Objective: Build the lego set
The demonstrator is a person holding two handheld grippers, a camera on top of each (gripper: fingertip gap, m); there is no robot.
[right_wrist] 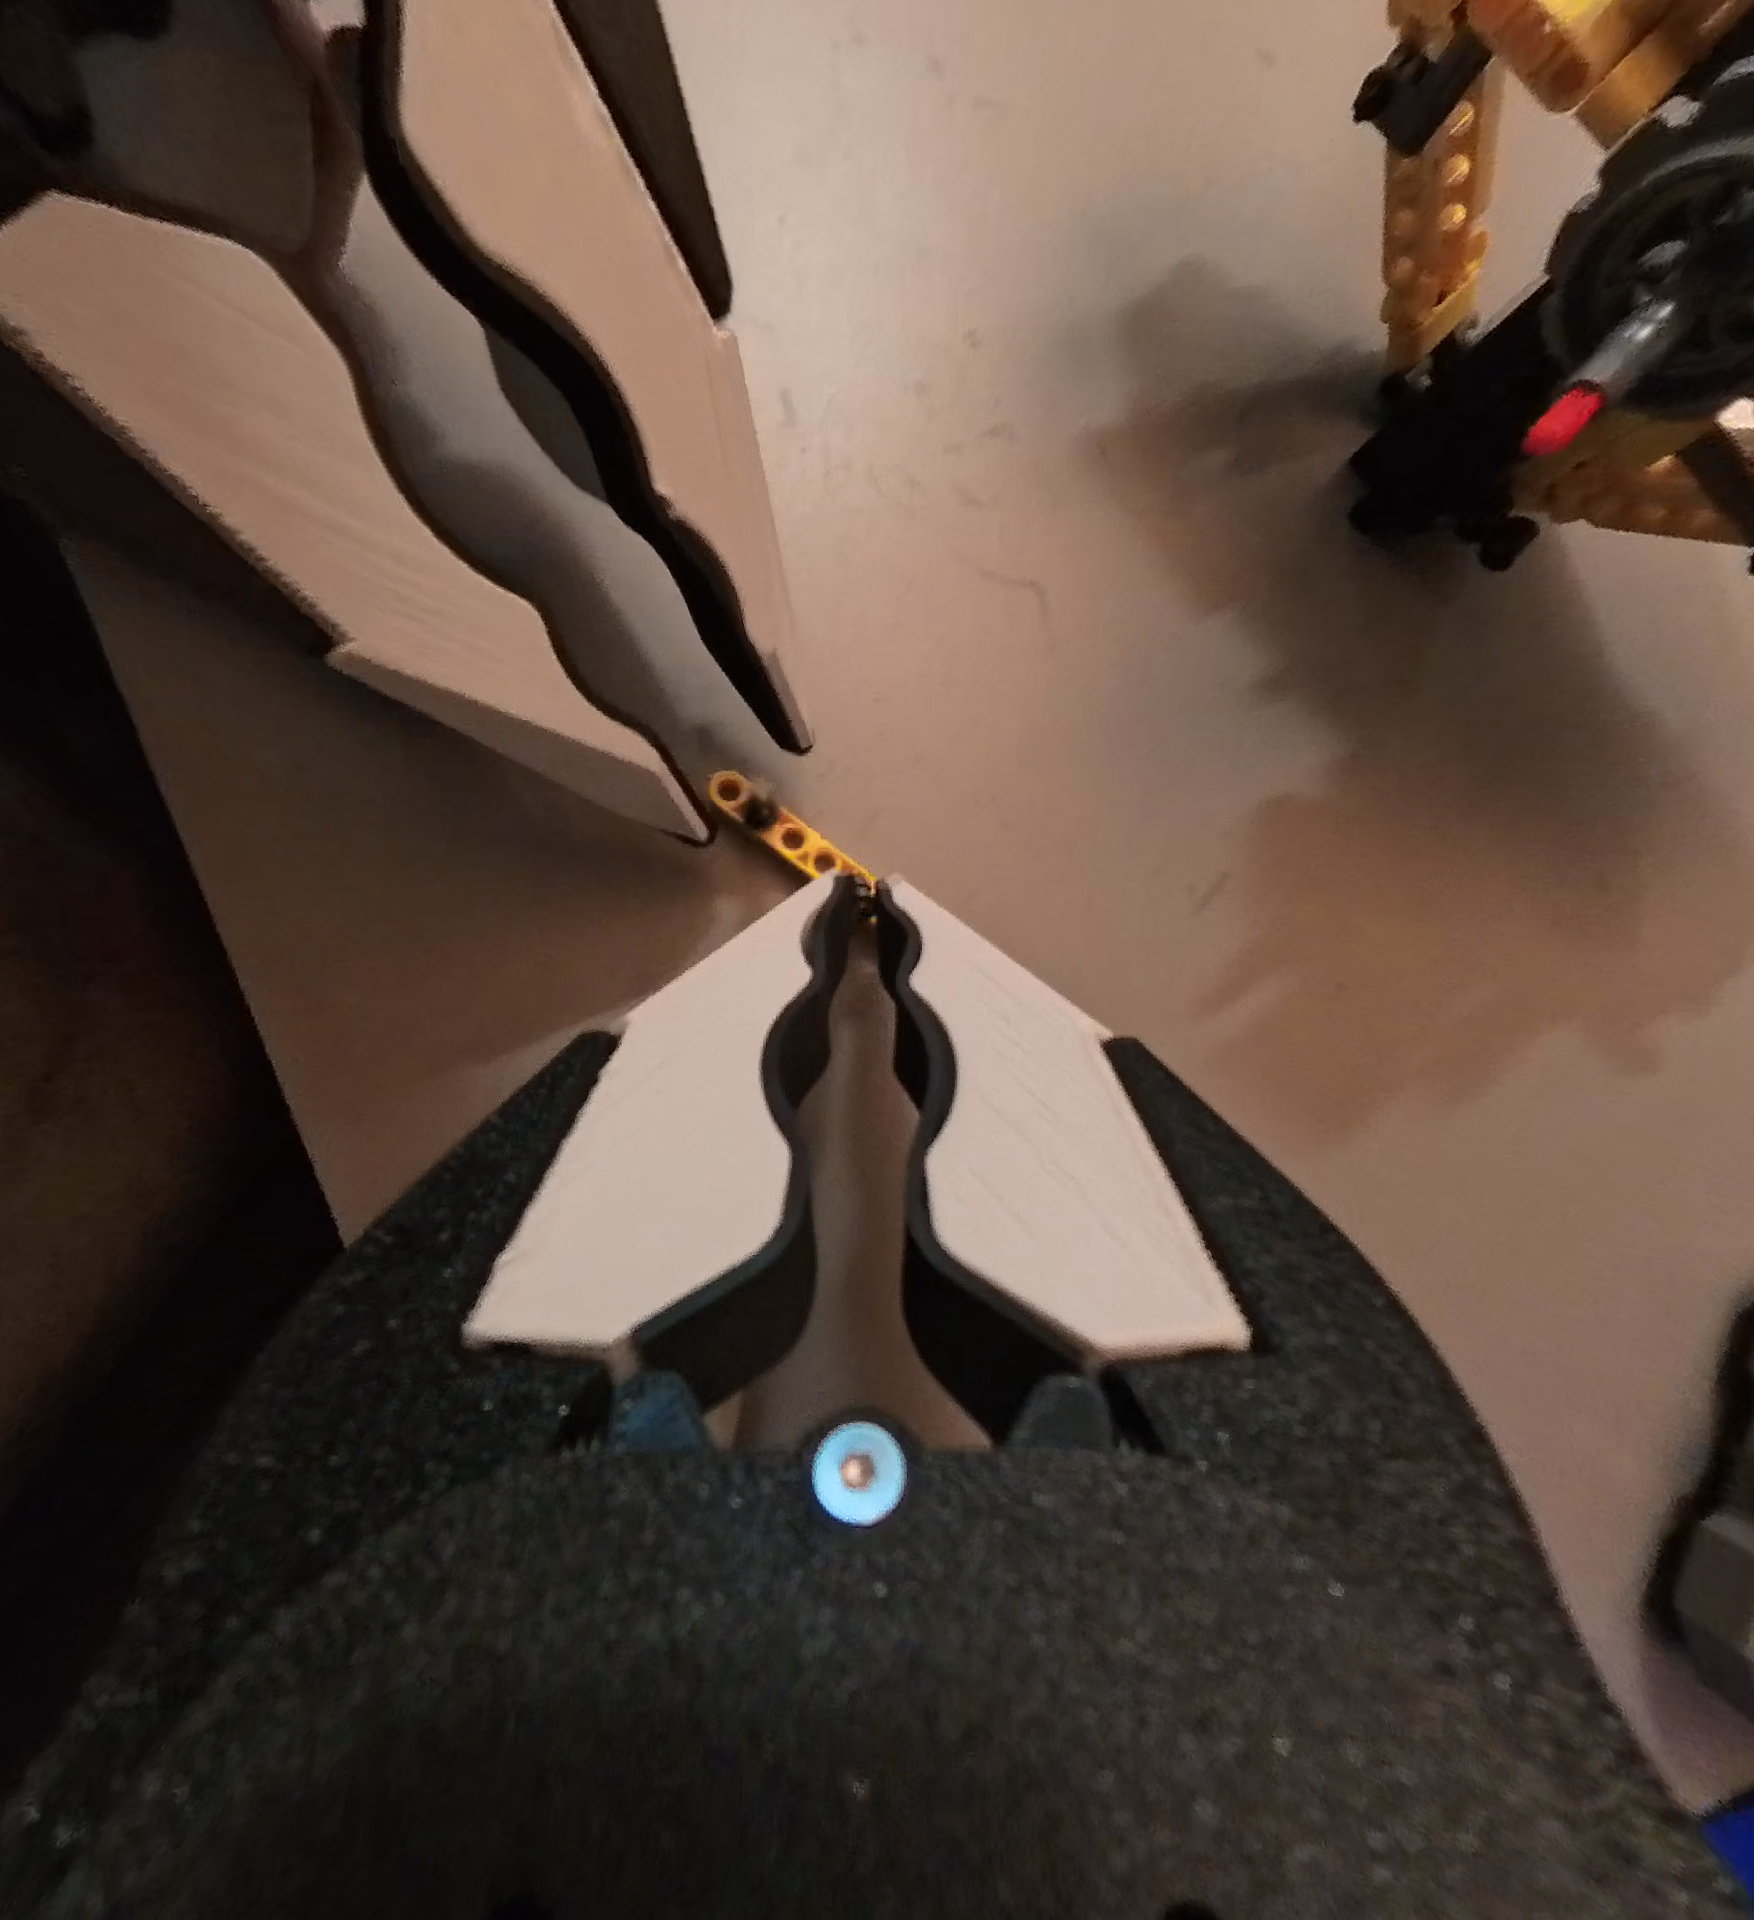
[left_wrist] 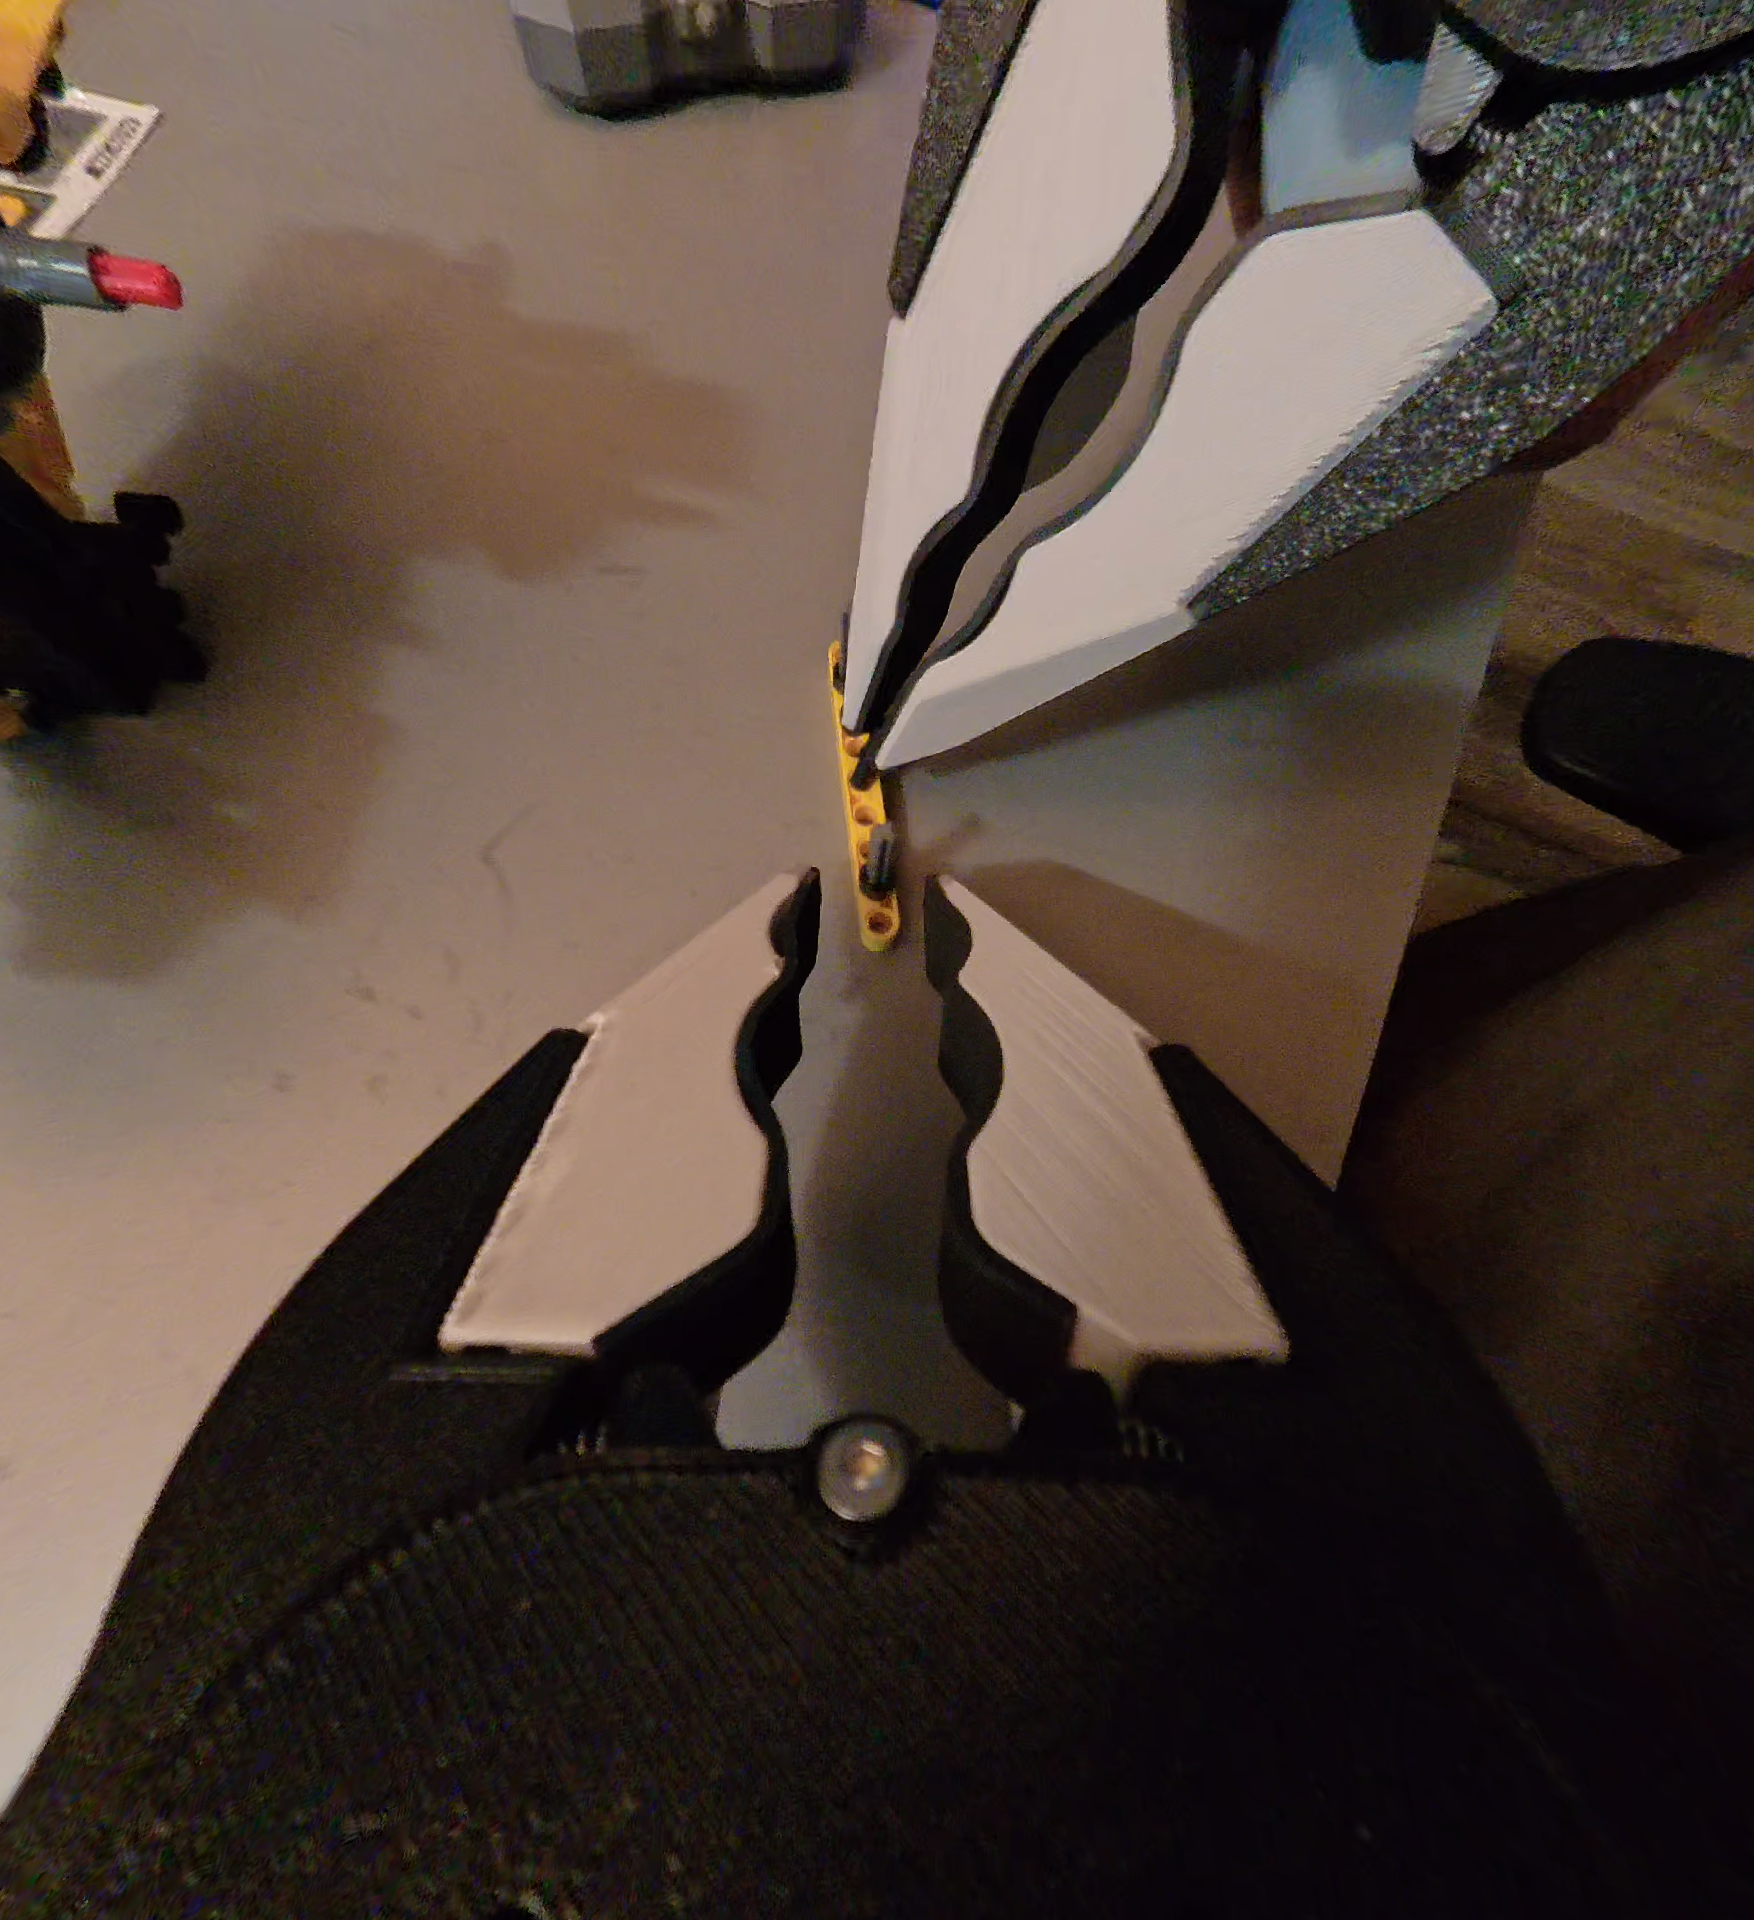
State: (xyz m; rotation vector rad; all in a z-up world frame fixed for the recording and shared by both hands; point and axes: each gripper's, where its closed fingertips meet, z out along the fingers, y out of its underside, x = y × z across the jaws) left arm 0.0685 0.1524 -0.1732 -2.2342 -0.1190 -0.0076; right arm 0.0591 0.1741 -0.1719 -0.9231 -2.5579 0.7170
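A small white printed paper sheet point(left_wrist: 88, 156) lies on the grey worktop point(left_wrist: 385, 727) at the far left of the left wrist view. It has dark print on it, but the print is too small and blurry to read. No other words, numbers or signs show anywhere.

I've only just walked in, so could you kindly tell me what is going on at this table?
A person is working two handheld grippers over a thin yellow beam with holes on the grey table. The right gripper is shut on one end of the beam. The left gripper is open, its tips on either side of the other end, where a small dark pin sits. A yellow and black brick-built model stands off to the side.
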